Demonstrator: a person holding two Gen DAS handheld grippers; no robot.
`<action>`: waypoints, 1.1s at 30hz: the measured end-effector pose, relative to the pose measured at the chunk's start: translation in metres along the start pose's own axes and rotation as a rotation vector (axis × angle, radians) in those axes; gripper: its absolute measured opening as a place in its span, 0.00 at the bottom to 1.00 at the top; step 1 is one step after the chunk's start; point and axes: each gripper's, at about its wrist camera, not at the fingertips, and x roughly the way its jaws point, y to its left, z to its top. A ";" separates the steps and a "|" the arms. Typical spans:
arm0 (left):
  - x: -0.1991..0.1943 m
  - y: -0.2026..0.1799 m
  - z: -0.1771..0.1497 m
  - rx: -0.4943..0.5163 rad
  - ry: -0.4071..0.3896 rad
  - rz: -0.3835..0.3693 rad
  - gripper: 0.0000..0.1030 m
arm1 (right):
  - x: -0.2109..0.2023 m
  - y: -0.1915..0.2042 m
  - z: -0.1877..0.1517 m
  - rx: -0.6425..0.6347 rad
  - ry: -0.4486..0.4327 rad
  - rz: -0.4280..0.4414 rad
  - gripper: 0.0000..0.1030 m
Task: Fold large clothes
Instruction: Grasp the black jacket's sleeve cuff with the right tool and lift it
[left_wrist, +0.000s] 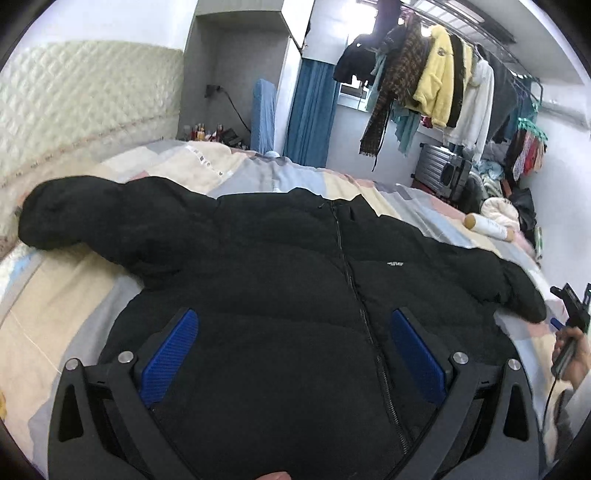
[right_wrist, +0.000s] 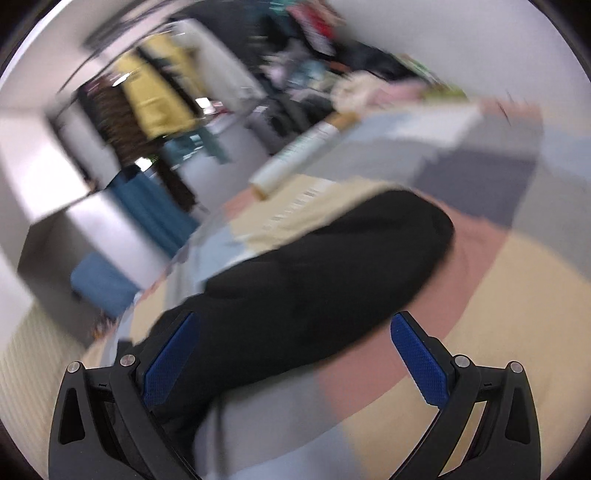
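Black jacket (left_wrist: 295, 266) is spread flat on bed (left_wrist: 74, 295) for folding; left gripper (left_wrist: 295, 354) & right gripper (right_wrist: 295, 354) are held w/ jaws spread, nothing pinched.

A bed (left_wrist: 74, 295) with a patchwork cover in cream, grey and pink stood against a quilted headboard (left_wrist: 85, 96). A white roll (left_wrist: 487, 227) lay on its far side. A yellow fleece (left_wrist: 441, 88) hung on a crowded clothes rail (left_wrist: 461, 26), near a silver suitcase (left_wrist: 436, 162).
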 end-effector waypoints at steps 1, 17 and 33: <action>0.002 -0.001 -0.003 0.008 0.006 0.001 1.00 | 0.010 -0.015 0.004 0.053 0.008 -0.016 1.00; 0.047 -0.015 -0.030 0.063 0.097 0.064 1.00 | 0.088 -0.074 0.069 0.191 -0.047 -0.016 0.44; 0.037 -0.007 -0.021 0.081 0.085 0.098 1.00 | -0.007 0.010 0.132 0.045 -0.215 -0.098 0.06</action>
